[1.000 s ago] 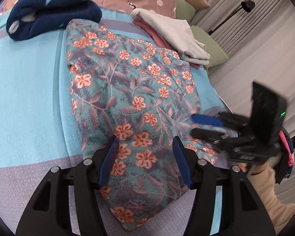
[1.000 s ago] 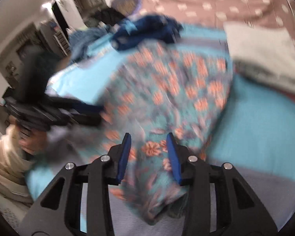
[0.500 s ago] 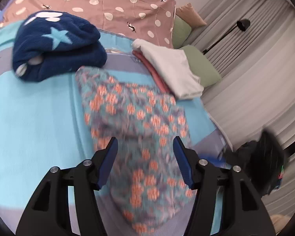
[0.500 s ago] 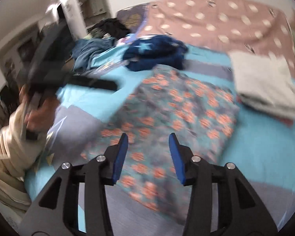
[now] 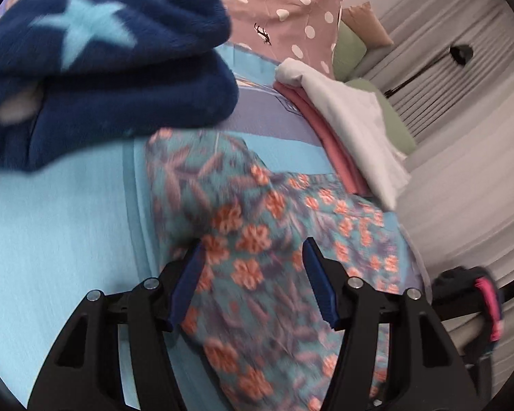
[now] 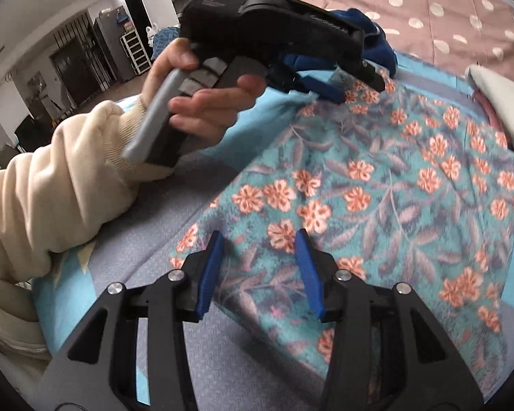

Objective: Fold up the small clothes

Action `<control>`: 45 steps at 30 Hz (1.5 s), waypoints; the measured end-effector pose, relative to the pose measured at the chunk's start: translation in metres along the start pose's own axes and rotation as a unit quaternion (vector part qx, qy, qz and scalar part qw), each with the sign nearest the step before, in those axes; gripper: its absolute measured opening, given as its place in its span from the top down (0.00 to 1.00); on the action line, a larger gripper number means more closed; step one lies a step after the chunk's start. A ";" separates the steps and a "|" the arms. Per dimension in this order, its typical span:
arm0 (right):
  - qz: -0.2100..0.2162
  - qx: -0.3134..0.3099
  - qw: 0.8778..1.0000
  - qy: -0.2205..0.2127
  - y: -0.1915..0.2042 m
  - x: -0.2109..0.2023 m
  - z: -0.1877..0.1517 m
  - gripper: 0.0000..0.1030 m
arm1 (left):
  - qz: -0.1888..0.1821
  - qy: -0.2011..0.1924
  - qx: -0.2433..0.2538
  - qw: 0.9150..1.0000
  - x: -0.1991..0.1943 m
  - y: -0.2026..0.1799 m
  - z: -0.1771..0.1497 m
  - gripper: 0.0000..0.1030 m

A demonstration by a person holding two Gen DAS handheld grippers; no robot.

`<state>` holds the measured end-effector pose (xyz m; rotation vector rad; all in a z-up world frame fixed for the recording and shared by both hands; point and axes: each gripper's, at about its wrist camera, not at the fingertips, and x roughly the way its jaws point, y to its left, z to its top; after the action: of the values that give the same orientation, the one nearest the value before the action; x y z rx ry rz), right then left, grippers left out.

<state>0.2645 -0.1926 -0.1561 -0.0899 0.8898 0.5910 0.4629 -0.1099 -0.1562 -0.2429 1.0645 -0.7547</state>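
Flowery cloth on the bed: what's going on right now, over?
Left gripper and right gripper both open, holding nothing. Floral garment spread on the bed, rumpled at its far end. Navy star blanket lies just beyond.

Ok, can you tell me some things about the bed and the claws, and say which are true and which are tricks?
1. The flowery cloth lies on the bed. True.
2. The right claw is pinching the flowery cloth. False: its jaws are open above it.
3. A blue blanket with a star sits beyond the flowery cloth. True.
4. The white folded cloth lies under a pink one. False: the white one is on top.
5. The left claw is shut tight. False: it is open.
6. A hand in a cream sleeve holds the left claw. True.
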 end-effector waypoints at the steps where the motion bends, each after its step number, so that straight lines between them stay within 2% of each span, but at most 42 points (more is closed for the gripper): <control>1: -0.004 -0.005 1.000 0.001 0.002 0.000 -0.001 0.56 | 0.014 -0.001 0.023 1.000 0.005 -0.005 0.002 0.42; 4: -0.009 -0.011 1.000 0.006 0.005 -0.001 -0.003 0.56 | 0.029 -0.005 0.052 0.998 0.010 -0.010 0.005 0.41; 10: -0.014 -0.011 1.000 0.017 0.007 -0.008 0.005 0.56 | -0.008 -0.005 0.030 0.999 0.008 0.007 0.015 0.42; 13: 0.011 0.017 1.000 -0.016 0.001 -0.017 0.019 0.56 | -0.014 -0.007 0.030 0.999 0.007 0.008 0.013 0.42; 15: 0.003 0.019 0.999 -0.041 0.003 -0.018 0.028 0.48 | -0.013 -0.008 0.036 0.999 0.006 0.008 0.011 0.41; 16: -0.007 0.012 0.999 -0.044 0.006 -0.014 0.032 0.48 | -0.014 -0.008 0.037 0.999 0.005 0.008 0.011 0.41; 18: -0.004 -0.007 0.999 -0.035 0.014 -0.001 0.036 0.48 | -0.020 -0.007 0.033 0.999 0.006 0.009 0.012 0.42; 20: -0.005 -0.029 1.000 0.002 0.023 0.021 0.030 0.48 | -0.024 -0.007 0.031 0.999 0.006 0.010 0.013 0.42; 24: -0.050 -0.076 0.996 0.000 0.041 0.027 0.016 0.44 | -0.019 -0.011 0.038 0.999 0.009 0.008 0.014 0.42; 29: -0.041 -0.070 0.997 0.006 0.039 0.023 0.018 0.44 | -0.001 -0.011 0.040 0.999 0.009 0.000 0.017 0.41; 31: -0.015 -0.049 0.999 0.009 0.034 0.007 0.021 0.39 | 0.008 -0.015 0.024 1.000 -0.004 -0.001 0.018 0.42; 33: 0.000 -0.016 1.000 -0.004 0.021 -0.017 0.022 0.36 | 0.023 -0.021 0.024 0.999 -0.019 -0.002 0.016 0.41; 36: -0.013 0.032 0.998 -0.044 -0.008 -0.064 0.017 0.28 | 0.028 -0.022 0.014 0.999 -0.048 0.003 0.007 0.41; 39: -0.042 0.062 0.996 -0.054 -0.034 -0.091 0.007 0.27 | 0.034 -0.010 -0.012 0.999 -0.071 0.009 -0.008 0.41; 41: -0.039 0.082 0.995 -0.051 -0.048 -0.095 0.002 0.27 | 0.028 0.010 -0.035 0.999 -0.081 0.013 -0.025 0.41; 43: 0.007 0.108 0.993 -0.044 -0.059 -0.088 -0.004 0.27 | 0.010 0.038 -0.057 0.998 -0.081 0.016 -0.042 0.41; 45: 0.005 0.113 0.993 -0.029 -0.062 -0.075 -0.010 0.27 | -0.005 0.079 -0.074 0.994 -0.074 0.015 -0.066 0.41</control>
<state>0.2537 -0.2817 -0.1159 0.1360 0.8962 0.4961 0.3929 -0.0385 -0.1440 -0.3186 1.2712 -0.7132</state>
